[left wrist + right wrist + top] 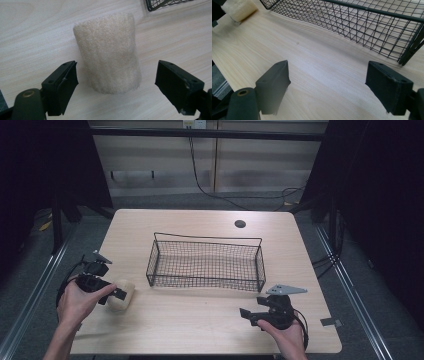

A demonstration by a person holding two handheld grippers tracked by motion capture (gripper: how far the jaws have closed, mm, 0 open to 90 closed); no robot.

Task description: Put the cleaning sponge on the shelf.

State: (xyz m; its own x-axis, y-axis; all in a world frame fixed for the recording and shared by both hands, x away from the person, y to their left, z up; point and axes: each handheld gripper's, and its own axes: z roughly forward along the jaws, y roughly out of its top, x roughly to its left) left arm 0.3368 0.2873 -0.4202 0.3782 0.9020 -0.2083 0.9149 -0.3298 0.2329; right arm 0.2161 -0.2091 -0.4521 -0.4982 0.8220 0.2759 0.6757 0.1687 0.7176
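Fingers on both grippers sit wide apart: from above, the left gripper (120, 295) noses up to a cream fuzzy felt-like cylinder (123, 293) left of the black wire mesh basket (206, 261), its own camera shows that cylinder (109, 52) between its jaws untouched, and the right gripper (337, 86) hangs over bare light wooden table (317, 75).

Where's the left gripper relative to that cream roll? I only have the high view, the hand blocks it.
Observer: The left gripper has its jaws open on either side of the cream roll, with a gap at each side.
Operator: Is the roll lying flat?
Observer: Yes, on the table, and its surface looks fuzzy, like felt.
Operator: Right side?
Observer: The right gripper is open over bare wood, and the wire basket ahead of it holds nothing.
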